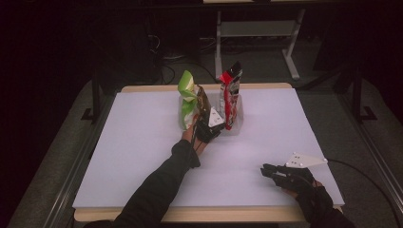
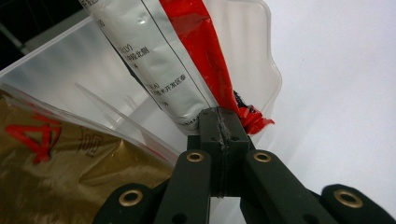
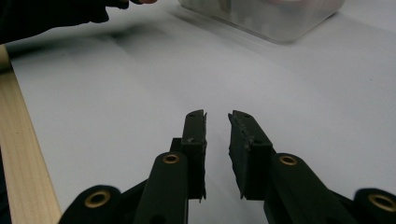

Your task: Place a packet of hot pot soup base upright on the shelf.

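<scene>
High view: left gripper (image 1: 209, 124) reaches to the clear bin (image 1: 237, 124) at the table's far middle, jaws pressed together, apparently pinching the lower edge of the red snack bag (image 1: 231, 92) standing upright. Right gripper (image 1: 274, 172) rests near the front edge, well apart, jaws narrowly parted and empty.

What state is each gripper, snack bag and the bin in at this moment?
Left gripper: jaws shut, nothing visibly between them.
Right gripper: jaws open, empty, low over the white table.
Red snack bag: upright in the clear plastic bin.
Green snack bag: upright.
Gold snack bag: leaning, sealed.
</scene>
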A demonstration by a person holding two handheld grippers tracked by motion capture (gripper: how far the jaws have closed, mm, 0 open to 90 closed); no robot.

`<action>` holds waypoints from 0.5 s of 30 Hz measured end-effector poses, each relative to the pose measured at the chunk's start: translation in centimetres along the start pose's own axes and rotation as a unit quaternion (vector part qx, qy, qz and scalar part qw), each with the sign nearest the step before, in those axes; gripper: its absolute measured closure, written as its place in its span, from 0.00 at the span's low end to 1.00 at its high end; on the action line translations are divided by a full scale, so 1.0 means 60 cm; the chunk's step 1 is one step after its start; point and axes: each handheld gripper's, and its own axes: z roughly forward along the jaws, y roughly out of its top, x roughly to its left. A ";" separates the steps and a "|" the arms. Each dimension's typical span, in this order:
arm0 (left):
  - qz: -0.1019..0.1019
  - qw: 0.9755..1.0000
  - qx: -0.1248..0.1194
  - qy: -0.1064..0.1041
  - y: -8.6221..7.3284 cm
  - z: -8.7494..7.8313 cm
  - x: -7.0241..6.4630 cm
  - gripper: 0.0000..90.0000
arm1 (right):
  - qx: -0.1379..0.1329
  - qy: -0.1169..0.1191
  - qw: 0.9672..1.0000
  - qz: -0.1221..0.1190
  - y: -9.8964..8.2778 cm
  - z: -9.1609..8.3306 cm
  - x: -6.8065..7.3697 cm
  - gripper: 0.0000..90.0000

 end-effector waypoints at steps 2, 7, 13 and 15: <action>0.006 1.000 0.008 0.005 0.004 0.005 -0.002 1.00 | 0.000 -0.001 1.000 0.000 0.000 -0.001 0.000 0.83; 0.010 1.000 -0.015 -0.001 -0.001 0.000 0.000 1.00 | -0.006 -0.005 1.000 0.000 -0.001 -0.006 -0.002 0.83; -0.006 0.999 -0.051 -0.018 -0.012 -0.031 0.006 0.93 | -0.012 -0.010 1.000 0.005 -0.002 -0.013 -0.007 0.83; 0.000 0.998 -0.057 -0.014 -0.013 -0.044 0.007 0.93 | -0.014 -0.013 1.000 0.005 -0.002 -0.016 -0.008 0.83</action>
